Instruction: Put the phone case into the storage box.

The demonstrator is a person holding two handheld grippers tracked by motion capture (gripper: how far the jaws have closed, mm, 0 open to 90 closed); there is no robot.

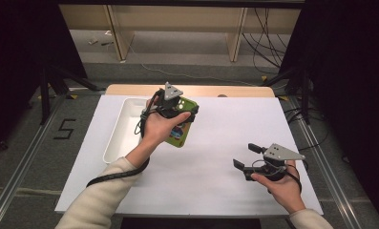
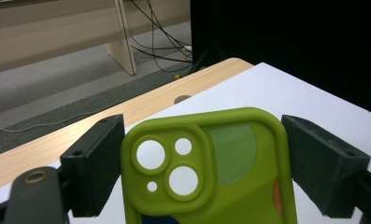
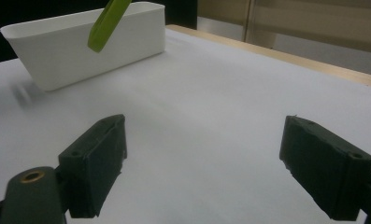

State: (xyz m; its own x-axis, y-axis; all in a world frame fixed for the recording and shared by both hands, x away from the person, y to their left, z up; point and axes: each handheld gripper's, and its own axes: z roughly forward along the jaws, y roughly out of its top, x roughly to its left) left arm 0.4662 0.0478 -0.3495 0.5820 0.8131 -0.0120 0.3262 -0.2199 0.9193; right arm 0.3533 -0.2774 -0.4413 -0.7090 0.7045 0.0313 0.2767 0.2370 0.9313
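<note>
Left tool [image 2: 199, 163]: clamped on the green phone case [image 2: 211, 168] by its two long edges, held above the worktop [image 1: 215, 143] just beside the white tray [image 1: 118, 138].
Right tool [image 3: 202, 163]: jaws wide apart, nothing between them, low over bare worktop.
Risk: the soft case (flexible, I'd judge) may bow and slip from the pads.
Obstacle: the tray's near wall.

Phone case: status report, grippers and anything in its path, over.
Left gripper shut on green phone case, held above the table. Right gripper open, empty, low over white sheet. White tray beside case; nothing in the way.
</note>
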